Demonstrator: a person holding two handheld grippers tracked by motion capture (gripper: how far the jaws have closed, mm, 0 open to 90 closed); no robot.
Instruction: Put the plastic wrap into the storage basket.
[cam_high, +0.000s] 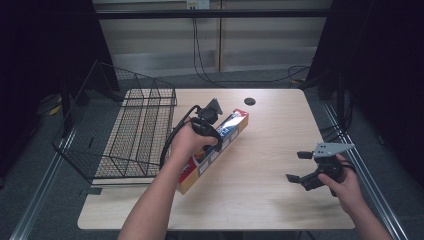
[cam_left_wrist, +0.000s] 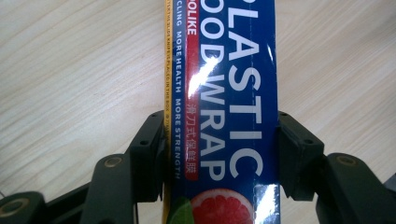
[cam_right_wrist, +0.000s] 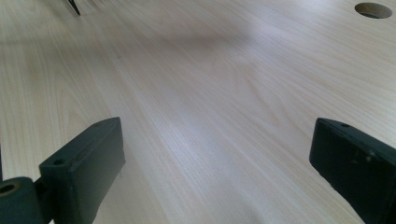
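Plastic wrap box (cam_left_wrist: 224, 116) in left claw (cam_left_wrist: 222, 154)

Long blue plastic wrap box (cam_high: 215, 150), yellow-edged, lying flat near desk (cam_high: 270, 200) centre, slanting from seven toward one o'clock.

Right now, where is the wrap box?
In the high view the wrap box lies diagonally mid-table, just right of the wire basket, between the left gripper's jaws.
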